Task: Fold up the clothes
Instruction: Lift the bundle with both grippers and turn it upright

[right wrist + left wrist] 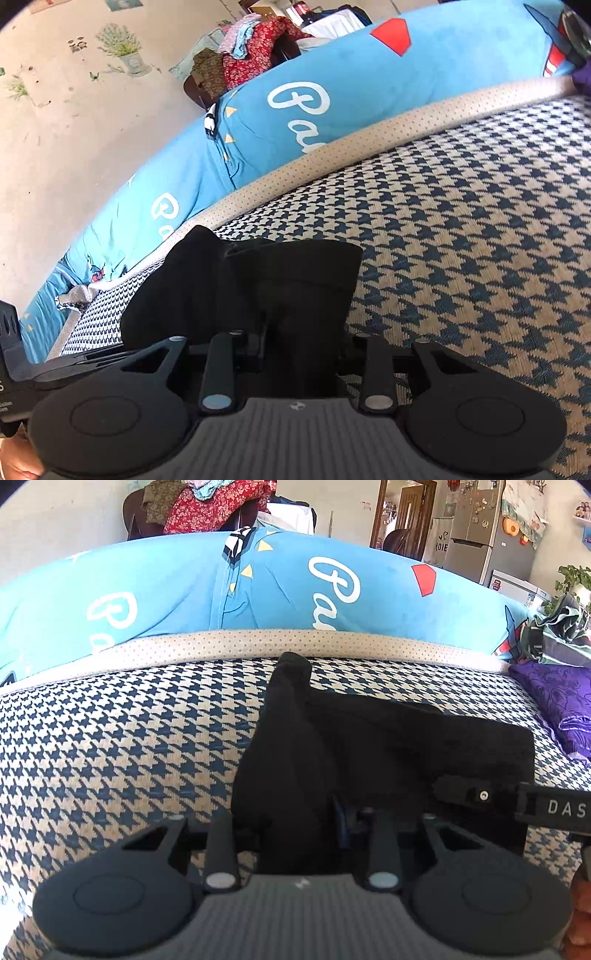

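A black garment (369, 738) lies on the houndstooth-patterned cushion (110, 738). In the left wrist view my left gripper (301, 827) is shut on its near left edge, and a fold of cloth rises over the fingers. My right gripper (480, 795) enters from the right and touches the garment's near right part. In the right wrist view the right gripper (301, 343) is shut on the black garment (258, 280), which bunches up over the hidden fingertips. The left gripper's body (14, 354) shows at the left edge.
A blue printed pillow (295, 583) lies along the back of the cushion. Purple cloth (557, 698) and a dark patterned garment (557, 631) lie at the right. A chair piled with clothes (207, 506) and a fridge (480, 531) stand behind.
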